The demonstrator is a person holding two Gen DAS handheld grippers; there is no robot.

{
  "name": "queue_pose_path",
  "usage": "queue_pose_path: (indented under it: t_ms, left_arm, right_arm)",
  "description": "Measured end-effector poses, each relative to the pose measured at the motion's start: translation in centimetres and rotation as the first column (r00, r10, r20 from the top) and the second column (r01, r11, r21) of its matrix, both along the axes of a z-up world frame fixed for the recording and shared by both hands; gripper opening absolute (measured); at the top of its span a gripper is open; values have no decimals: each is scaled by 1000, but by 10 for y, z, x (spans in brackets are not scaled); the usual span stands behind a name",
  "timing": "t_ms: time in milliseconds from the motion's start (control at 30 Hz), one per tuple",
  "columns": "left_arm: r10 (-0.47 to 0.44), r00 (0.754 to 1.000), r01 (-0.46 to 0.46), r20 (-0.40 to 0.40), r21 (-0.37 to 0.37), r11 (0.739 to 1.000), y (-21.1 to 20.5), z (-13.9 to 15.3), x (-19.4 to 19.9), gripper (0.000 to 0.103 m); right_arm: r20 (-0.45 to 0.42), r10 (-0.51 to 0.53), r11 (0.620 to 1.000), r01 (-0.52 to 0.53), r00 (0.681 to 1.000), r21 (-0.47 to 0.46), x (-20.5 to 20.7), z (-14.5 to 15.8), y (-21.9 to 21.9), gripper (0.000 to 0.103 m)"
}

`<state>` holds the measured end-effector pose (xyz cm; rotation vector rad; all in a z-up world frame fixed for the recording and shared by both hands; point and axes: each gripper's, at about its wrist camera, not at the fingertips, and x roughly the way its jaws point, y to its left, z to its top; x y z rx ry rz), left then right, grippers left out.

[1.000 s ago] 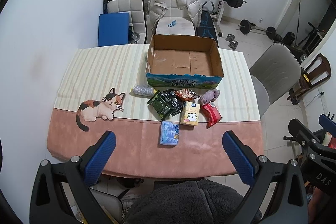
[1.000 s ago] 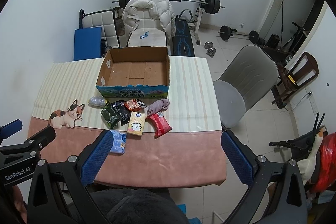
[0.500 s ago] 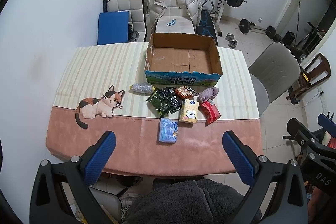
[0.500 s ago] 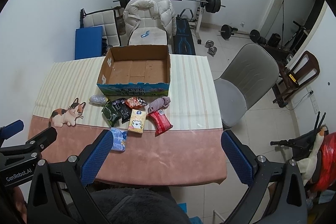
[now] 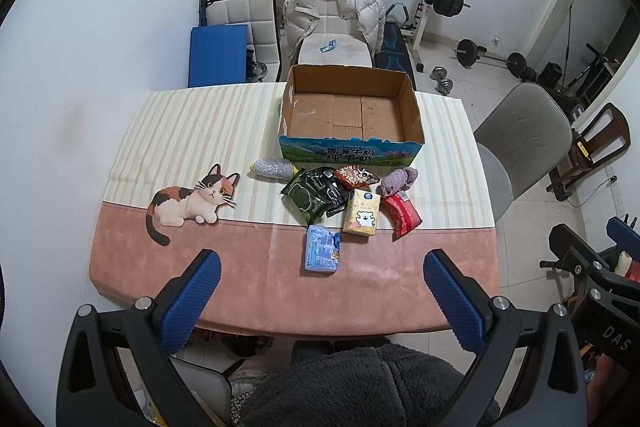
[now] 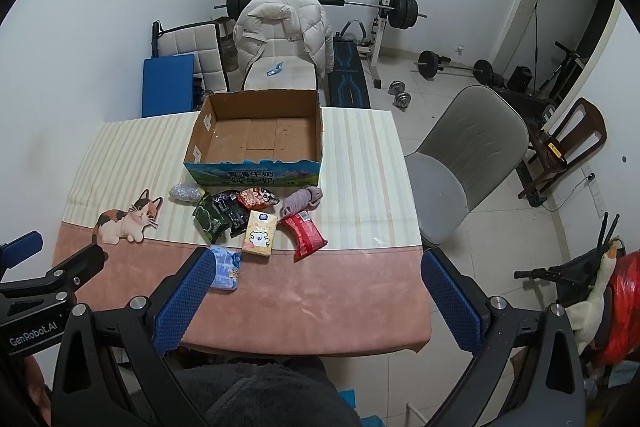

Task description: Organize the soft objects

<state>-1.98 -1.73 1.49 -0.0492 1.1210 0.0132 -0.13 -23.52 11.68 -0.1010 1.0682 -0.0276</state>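
Above the near edge of the pink-and-striped tablecloth, both grippers hang much as they did a second ago; the scene has only slid slightly in view, and no item has shifted. Nearest the open cardboard box with the blue printed front lie a silver crinkly bundle, a dark green snack bag, an orange snack packet and a rolled mauve sock. Nearer the camera than those, still in front of the box, sit a yellow tissue pack with a white bear, a red packet and a light blue tissue pack. The left gripper stands wide open and holds nothing. The right gripper is equally spread and empty, its left blue pad overlapping the light blue tissue pack in its view.
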Motion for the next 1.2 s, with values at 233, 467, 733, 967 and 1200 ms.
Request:
queue_pose_path:
  t_ms: [233,467,733,967,1200]
  left_arm:
    - [0,1000,0,4,0,1000,0,1,-1,103]
    - [0,1000,0,12,-1,1000,2,6,-3,103]
    - [1,1000,-1,15,-2,1000,0,7,-3,103]
    - [1,1000,-1,13,-3,1000,2,6,-3,103]
    - [19,1000,-19,16,6,1000,3,-1,6,103]
  right_arm:
    - [7,-3,1000,4,1000,-2,-3,0,0,103]
    - [-3,-12,1000,12,1000,3,-8,2,0,103]
    - [0,-14,1000,14,1000,7,-11,2,-1,103]
    - [-1,-14,1000,14,1000,9,-13,0,0,103]
    - [-12,-33,998,34,999,46,-6,-18,-4,103]
